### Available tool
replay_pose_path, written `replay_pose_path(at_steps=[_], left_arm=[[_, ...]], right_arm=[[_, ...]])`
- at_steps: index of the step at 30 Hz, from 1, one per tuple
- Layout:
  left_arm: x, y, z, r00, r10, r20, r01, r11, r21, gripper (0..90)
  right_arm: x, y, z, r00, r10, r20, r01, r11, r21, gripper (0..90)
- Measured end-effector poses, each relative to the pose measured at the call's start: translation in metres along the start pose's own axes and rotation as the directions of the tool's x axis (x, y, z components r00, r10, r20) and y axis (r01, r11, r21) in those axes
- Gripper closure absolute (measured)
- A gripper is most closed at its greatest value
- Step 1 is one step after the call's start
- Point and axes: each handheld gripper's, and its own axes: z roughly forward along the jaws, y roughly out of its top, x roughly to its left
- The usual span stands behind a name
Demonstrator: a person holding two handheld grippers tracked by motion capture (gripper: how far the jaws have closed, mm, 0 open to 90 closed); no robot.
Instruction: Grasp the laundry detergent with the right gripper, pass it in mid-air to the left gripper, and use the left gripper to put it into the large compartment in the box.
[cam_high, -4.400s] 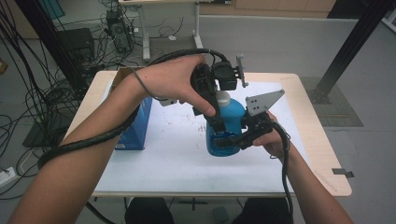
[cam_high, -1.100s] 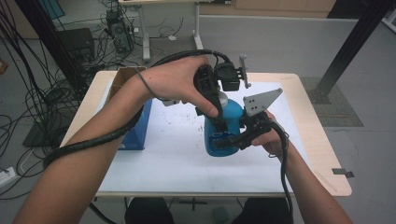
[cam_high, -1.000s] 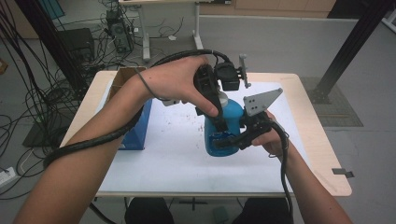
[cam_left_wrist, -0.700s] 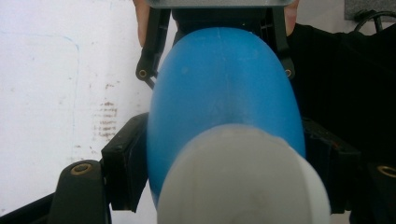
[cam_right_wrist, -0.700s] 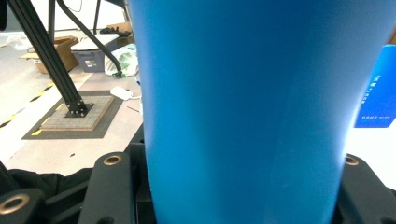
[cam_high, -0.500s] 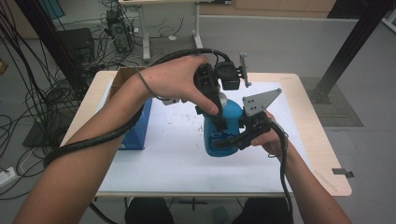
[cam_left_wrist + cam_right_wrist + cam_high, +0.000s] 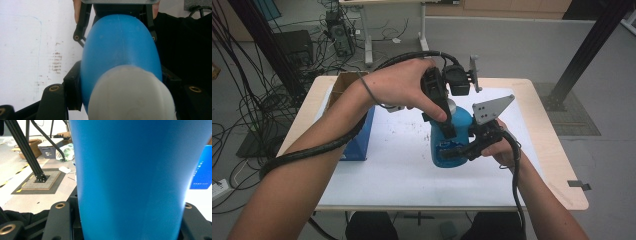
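With my right gripper point(image 7: 451, 152) clamped on the blue bottle point(image 7: 452, 137) standing on the desk point(image 7: 382, 170), my left gripper point(image 7: 447, 131) has just closed around its white cap point(image 7: 131, 96), still on

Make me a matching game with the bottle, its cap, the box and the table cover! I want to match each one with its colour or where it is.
Things:
1. bottle
2. cap
3. box
4. table cover

Descriptions:
A. white sheet with brown smudges
B. blue, clamped in the right gripper
C. open cardboard top, blue side, at the table's left
D. whitish, on the bottle's top, between the jaws of the left gripper

Pairs: 1-B, 2-D, 3-C, 4-A
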Motion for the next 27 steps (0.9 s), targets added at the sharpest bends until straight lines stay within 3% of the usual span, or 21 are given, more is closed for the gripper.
replay_pose_path(at_steps=[27], left_arm=[[-0.0023, 0.0024, -0.0009, 0.9999, -0.001, -0.015, 0.001, 1.0000, -0.002, 37.5]], right_arm=[[0.0001, 0.0003, -0.0013, 1.0000, -0.009, 0.002, 0.009, 1.000, -0.009, 42.8]])
